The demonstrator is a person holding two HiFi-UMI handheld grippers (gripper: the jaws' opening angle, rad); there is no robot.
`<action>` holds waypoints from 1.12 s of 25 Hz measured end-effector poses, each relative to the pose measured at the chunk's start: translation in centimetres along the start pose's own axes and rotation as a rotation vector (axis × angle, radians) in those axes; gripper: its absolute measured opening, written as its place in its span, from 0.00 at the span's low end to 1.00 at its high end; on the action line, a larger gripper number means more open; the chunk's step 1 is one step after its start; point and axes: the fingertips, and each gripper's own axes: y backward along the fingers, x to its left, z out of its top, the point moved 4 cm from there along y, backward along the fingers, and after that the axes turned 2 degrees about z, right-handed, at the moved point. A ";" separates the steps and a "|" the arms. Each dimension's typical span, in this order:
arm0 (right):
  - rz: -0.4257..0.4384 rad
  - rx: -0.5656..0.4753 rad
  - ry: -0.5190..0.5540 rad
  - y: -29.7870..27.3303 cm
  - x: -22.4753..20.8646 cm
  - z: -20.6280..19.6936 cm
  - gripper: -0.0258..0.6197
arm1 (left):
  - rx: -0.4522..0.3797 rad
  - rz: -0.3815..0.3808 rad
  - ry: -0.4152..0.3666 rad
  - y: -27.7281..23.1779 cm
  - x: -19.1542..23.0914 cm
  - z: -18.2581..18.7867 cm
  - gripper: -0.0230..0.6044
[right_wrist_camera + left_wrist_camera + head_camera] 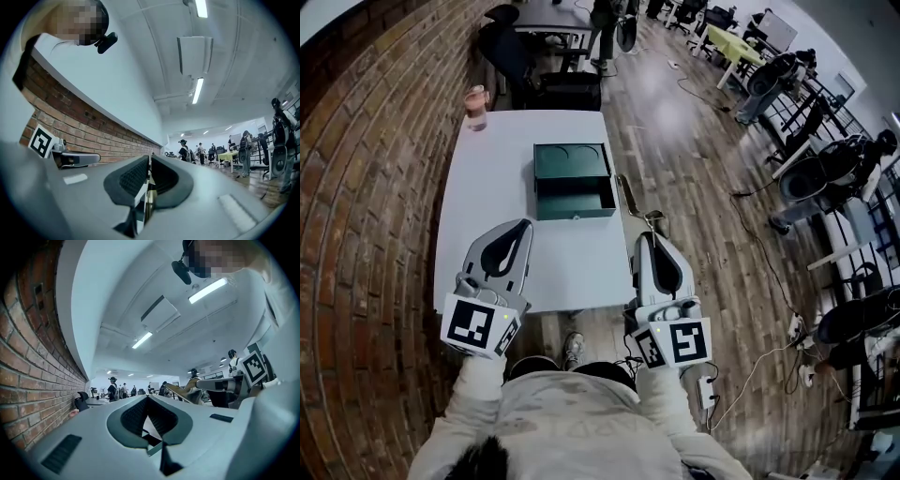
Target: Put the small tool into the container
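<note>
both hands hold their grippers about level, side by side at the near edge of the white table (487, 187), pointing toward the far end. pale sleeves run back to the person. the left gripper (525, 225) sits over the table's near left part. its smooth grey jaws, lined with black ribbed pads, meet at the tips with nothing between them. the right gripper (649, 236) sits at the table's near right edge, clenched on the small tool (630, 197), a thin, flat, brass-coloured strip that sticks out past the jaw tips toward the far end. in the right gripper view the tool (150, 200) shows as a narrow golden sliver pinched between the pads. the container (572, 178), a dark green rectangular box lying open, rests mid-table, with the tool just to its right and outside it.
</note>
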 end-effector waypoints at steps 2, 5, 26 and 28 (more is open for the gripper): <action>0.013 0.001 0.000 -1.2 -1.2 -0.3 0.09 | -0.002 0.013 -0.001 -1.5 0.2 -0.2 0.05; 0.030 0.000 -0.006 -2.8 -3.1 -0.7 0.09 | 0.000 0.029 -0.003 -3.6 0.3 -0.4 0.05; 0.154 0.026 -0.037 -9.2 -9.9 -4.1 0.09 | 0.032 0.147 -0.002 -10.7 0.7 -3.2 0.05; 0.164 0.035 -0.038 -9.9 -9.9 -4.7 0.09 | 0.039 0.153 -0.002 -10.9 1.1 -3.6 0.05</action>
